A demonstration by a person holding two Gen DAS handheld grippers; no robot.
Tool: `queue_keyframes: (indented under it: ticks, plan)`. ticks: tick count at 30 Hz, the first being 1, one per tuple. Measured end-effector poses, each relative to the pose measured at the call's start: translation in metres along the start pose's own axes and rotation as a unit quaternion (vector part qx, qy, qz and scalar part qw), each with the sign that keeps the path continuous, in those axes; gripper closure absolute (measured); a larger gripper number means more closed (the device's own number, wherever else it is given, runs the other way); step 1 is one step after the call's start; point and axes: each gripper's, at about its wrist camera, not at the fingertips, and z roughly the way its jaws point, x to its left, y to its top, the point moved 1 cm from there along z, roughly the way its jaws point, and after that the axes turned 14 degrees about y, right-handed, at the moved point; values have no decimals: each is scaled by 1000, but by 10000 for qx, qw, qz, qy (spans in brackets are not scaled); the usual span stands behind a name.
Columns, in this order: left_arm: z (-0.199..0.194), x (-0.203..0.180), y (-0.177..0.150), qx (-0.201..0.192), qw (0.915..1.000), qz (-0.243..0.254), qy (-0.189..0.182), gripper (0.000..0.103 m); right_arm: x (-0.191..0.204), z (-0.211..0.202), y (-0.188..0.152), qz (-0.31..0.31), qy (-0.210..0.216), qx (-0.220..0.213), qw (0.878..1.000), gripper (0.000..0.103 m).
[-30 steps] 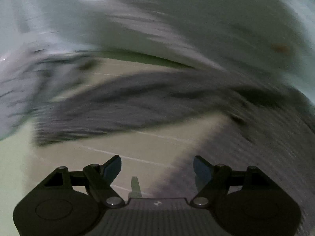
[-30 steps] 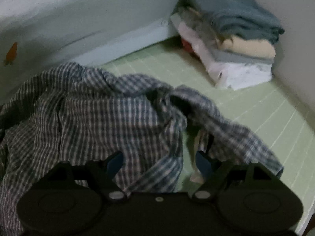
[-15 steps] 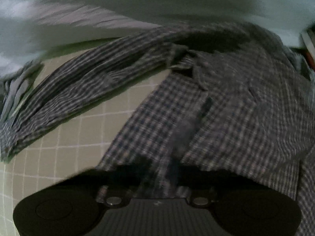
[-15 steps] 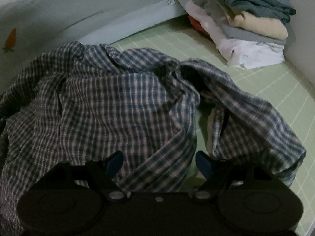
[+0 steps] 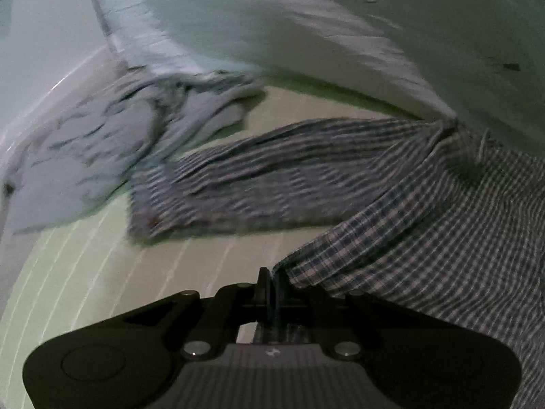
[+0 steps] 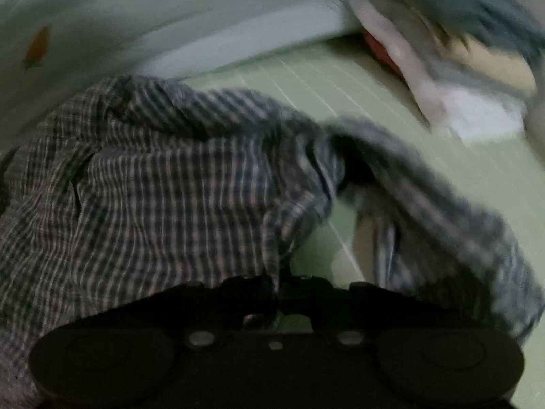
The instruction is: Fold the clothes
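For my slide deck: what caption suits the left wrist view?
Left claw shut on the plaid shirt hem, sleeve trailing across the green mat.

Surface: a pale green mat [image 5: 85, 272] with thin white grid lines lies under my grippers and carries everything here.
Checked shirt: a blue and white checked shirt [image 6: 170, 187] lies crumpled on the mat, one sleeve [image 5: 255, 177] stretched out flat to my left.
Grey garment: a light grey, rumpled garment [image 5: 102, 143] rests on the mat beyond that sleeve, just beside its cuff end.
Folded pile: a stack of folded clothes [image 6: 460, 78] sits on the mat at the far right, well apart from the shirt; motion blurs it.
Back edge: pale blue bedding [image 6: 204, 10] borders the mat's far side.
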Motion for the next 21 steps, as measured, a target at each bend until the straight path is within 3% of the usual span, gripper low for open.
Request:
queue_keyframes:
  ticks: [3, 7, 9, 10, 11, 16, 21]
  plan:
    - [-16, 19, -26, 134, 9997, -182, 54, 99, -2, -8, 21, -76, 56, -311, 9995, 101]
    - [-37, 27, -69, 380, 9986, -323, -160, 99, -4, -20, 49, -178, 131, -725, 9971, 97]
    - [-47, 25, -87, 454, 9983, -316, -156, 98, 1, -23, 45, -290, 216, -656, 9972, 68]
    - [-52, 24, -93, 476, 9982, -315, -157, 95, 3, -26, 37, -341, 361, -577, 9971, 47]
    - [-57, 24, -99, 480, 9982, -308, -187, 94, 7, -30, 25, -400, 548, -488, 9965, 37]
    - [-73, 30, -112, 496, 9981, -308, -209, 77, 26, -50, -36, -704, 1422, -22, 9873, 29]
    - [-71, 28, -121, 677, 9966, -217, -409, 70, 44, -44, -84, -1194, 1357, 538, 9821, 30]
